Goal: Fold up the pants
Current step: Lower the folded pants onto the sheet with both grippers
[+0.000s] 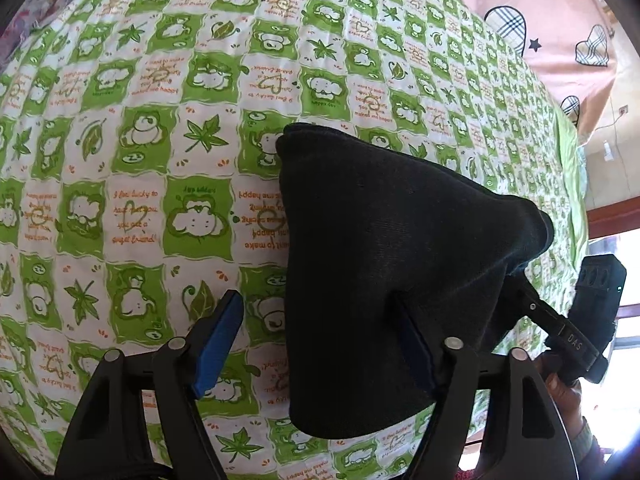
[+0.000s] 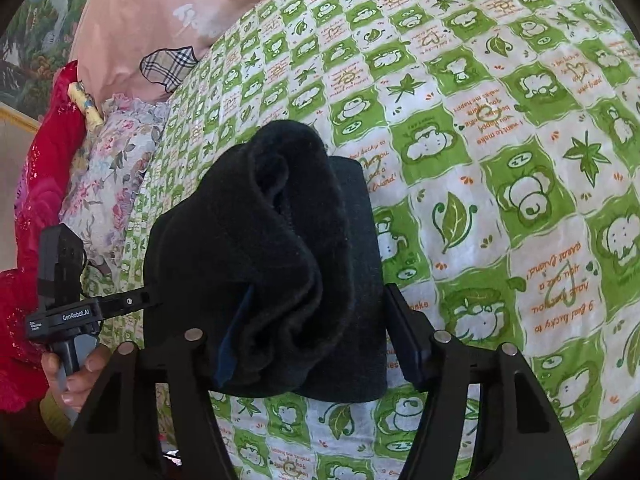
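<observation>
The black pants [image 1: 384, 264] are folded into a thick bundle over the green and white patterned bed sheet [image 1: 140, 160]. My left gripper [image 1: 316, 312] is open; the bundle drapes over its right finger [image 1: 412, 344], and its left finger [image 1: 220, 336] is bare. In the right wrist view the pants [image 2: 272, 256] fill the gap of my right gripper [image 2: 316, 320], whose jaws stand wide apart around the bundle without pinching it. The other gripper shows at the right edge of the left view [image 1: 576, 320] and the left edge of the right view [image 2: 68, 304].
A pink quilt with plaid hearts [image 1: 560, 32] lies at the bed's far end. A floral pillow [image 2: 116, 168] and a red cover [image 2: 36, 208] lie beside the sheet. A bright window strip [image 1: 616, 264] is past the bed edge.
</observation>
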Motion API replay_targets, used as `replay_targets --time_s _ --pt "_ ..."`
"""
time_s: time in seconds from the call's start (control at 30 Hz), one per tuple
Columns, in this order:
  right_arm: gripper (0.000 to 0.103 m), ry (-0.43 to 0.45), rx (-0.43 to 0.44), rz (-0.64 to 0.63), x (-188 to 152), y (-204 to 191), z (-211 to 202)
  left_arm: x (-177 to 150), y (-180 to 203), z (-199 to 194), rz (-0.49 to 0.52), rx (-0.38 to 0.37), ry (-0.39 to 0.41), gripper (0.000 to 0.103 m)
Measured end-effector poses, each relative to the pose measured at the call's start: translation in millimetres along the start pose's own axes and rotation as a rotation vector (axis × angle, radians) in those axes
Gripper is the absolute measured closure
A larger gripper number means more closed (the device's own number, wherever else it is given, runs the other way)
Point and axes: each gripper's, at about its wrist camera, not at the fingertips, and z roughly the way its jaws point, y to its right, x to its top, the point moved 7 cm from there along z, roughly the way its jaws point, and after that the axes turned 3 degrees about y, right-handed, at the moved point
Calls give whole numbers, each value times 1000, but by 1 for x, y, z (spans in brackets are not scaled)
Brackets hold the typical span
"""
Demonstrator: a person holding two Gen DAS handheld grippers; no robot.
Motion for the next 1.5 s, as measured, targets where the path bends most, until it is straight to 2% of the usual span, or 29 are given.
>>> replay_targets --time_s 0.03,0.1,0.23,0.4,0.5,0.77,1.0,1.23,1.5 --pt "41 -1 3 -1 0 -1 0 0 1 0 2 -13 0 37" --pt "43 -2 8 -4 0 -1 0 1 5 -2 22 -32 4 51" --pt "51 6 21 -22 1 -6 -3 1 16 -5 68 -7 24 58" --pt "58 23 60 -61 6 -19 -13 3 23 -15 75 -31 50 73" --pt "60 44 96 -92 13 -33 -23 8 26 -28 88 -31 83 76" --pt "61 78 129 -175 45 -70 -23 37 21 -58 73 -20 177 77" --pt "61 86 138 -211 91 -86 4 81 5 -65 37 20 239 77" --pt "61 67 121 -231 124 -89 34 109 -8 -53 13 52 253 77" --pt "60 32 90 -216 129 -78 56 110 -18 -34 9 67 233 75"
